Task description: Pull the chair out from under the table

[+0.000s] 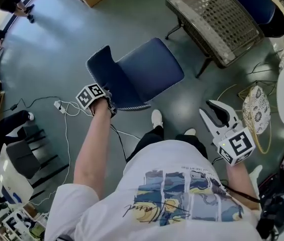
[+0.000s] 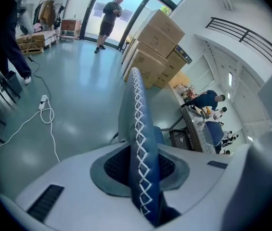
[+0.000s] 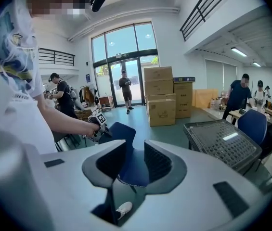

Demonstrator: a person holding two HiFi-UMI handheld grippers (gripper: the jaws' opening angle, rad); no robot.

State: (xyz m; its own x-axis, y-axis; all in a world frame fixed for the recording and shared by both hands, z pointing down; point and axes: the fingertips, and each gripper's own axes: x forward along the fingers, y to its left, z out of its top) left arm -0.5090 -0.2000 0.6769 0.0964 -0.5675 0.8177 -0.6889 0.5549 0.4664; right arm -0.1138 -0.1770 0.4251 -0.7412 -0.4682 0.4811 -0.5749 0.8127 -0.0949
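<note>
One pull near done, I judge: left hand-held gripper (image 1: 105, 102) clamped on backrest (image 1: 104, 72) of chair (image 1: 149, 69), which stands on the floor well apart from worktop (image 1: 217, 19); right hand-held gripper (image 1: 214, 110) wide, empty; next, steady and let go.

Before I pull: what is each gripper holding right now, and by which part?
The left gripper is clamped on the blue chair, on the stitched edge of its backrest. The right gripper is open and holds nothing.
</note>
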